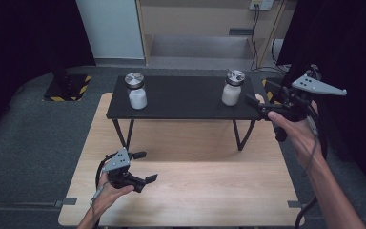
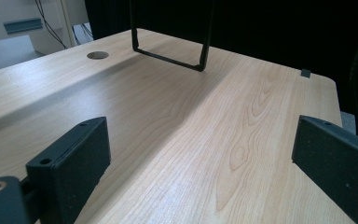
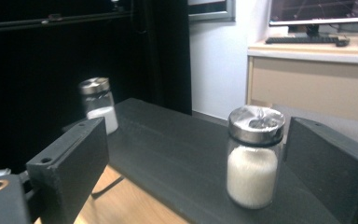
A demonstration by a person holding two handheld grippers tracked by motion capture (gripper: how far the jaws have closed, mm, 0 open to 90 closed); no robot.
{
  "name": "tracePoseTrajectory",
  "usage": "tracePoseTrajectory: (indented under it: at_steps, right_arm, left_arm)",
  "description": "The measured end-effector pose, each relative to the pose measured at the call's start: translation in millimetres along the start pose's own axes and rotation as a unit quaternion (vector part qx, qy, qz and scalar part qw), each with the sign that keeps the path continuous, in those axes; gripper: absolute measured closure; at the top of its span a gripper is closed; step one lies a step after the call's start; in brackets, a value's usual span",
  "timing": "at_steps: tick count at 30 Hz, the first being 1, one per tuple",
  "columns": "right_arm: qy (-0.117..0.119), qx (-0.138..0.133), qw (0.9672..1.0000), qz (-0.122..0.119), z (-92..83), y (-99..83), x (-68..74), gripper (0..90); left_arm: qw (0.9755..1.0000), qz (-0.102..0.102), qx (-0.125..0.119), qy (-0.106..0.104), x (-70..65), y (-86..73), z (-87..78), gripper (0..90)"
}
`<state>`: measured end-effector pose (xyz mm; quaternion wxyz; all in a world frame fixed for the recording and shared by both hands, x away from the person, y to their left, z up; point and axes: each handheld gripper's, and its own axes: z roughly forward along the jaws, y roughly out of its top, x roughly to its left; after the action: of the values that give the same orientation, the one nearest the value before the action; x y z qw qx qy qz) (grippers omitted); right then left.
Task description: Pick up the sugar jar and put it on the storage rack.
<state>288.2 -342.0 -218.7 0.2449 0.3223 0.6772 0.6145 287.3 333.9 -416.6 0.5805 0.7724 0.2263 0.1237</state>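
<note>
Right gripper view: our right gripper's fingers stand wide apart, the silver-lidded glass jar of white powder between them, untouched.

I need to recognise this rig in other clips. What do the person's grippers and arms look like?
Both the left gripper and the right gripper are black with two blocky jaws, a grey three-cornered plate with dark dots on top and a trailing cable. The forearms are bare, with no sleeves.

This looks like a lab or test room set up for recording. Black curtains hang at left and right of a light wooden table on grey carpet, and a hazard-striped stand base sits far left. Cables run to a wall socket at the far side, and a desk with a keyboard stands by the wall.
</note>
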Motion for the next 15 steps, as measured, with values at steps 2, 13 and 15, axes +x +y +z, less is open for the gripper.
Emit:
tracePoseTrajectory:
  at_steps: [2,13,15]
  right_arm:
    - [0.009,0.001,0.9999,-0.006,-6.9,-5.5,-0.5,4.7]
    - [0.019,0.01,0.9989,-0.04,-42.4,-22.5,6.7,3.0]
    - [0.02,0.013,0.9985,-0.048,-48.1,-25.5,9.4,3.0]
  left_arm:
    - [1.0,0.001,0.001,0.0,-0.1,0.0,0.1,3.0]
    - [1.0,0.002,-0.002,-0.007,0.5,-0.6,0.6,2.9]
    - [1.0,0.002,-0.004,-0.008,0.9,-1.1,0.3,2.8]
